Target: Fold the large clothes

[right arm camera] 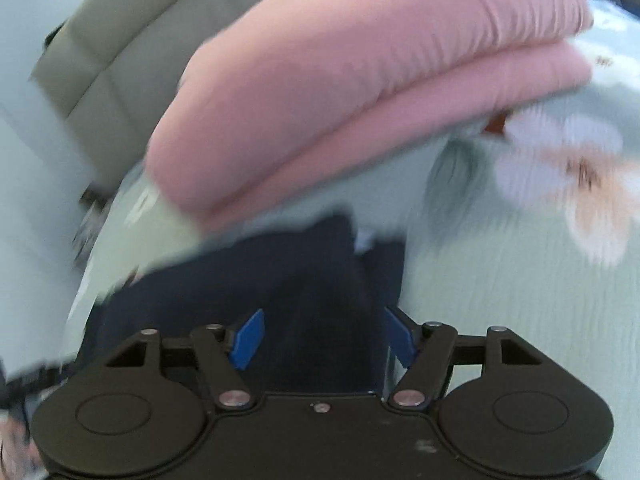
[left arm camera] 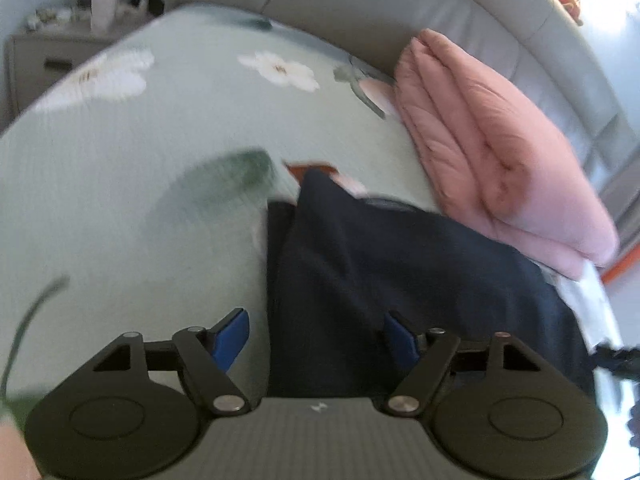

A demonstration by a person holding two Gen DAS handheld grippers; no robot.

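Grippers open over dark garment on bed

Left gripper (left arm camera: 316, 338): jaws spread wide, nothing between the blue fingertips (left arm camera: 231, 336). It sits over the left edge of the navy garment (left arm camera: 400, 280); the left tip is above the sheet, the right tip above the dark cloth. Contact with the fabric can't be confirmed from this view.

Right gripper (right arm camera: 323, 338): jaws also wide, blue fingertips (right arm camera: 249, 338) apart, no cloth pinched. The navy garment (right arm camera: 248, 280) fills the space in front of and between the tips. This view is motion-blurred, so fine detail is unreliable.

Garment location: lies on the pale green floral bedsheet (left arm camera: 120, 200), bunched into folds, with 1 narrower section reaching away toward the headboard. Its far side lies just beside the folded pink quilt (left arm camera: 492, 148); whether they touch is unclear.

Pink quilt (right arm camera: 360, 80) in the right view: stacked in 2 thick layers, resting on the bedsheet (right arm camera: 520, 300) behind the garment.

Background, left view: grey padded headboard (left arm camera: 360, 4) behind the bed, grey nightstand (left arm camera: 44, 60) at upper left with a white cup (left arm camera: 103, 8) and small clutter on top.
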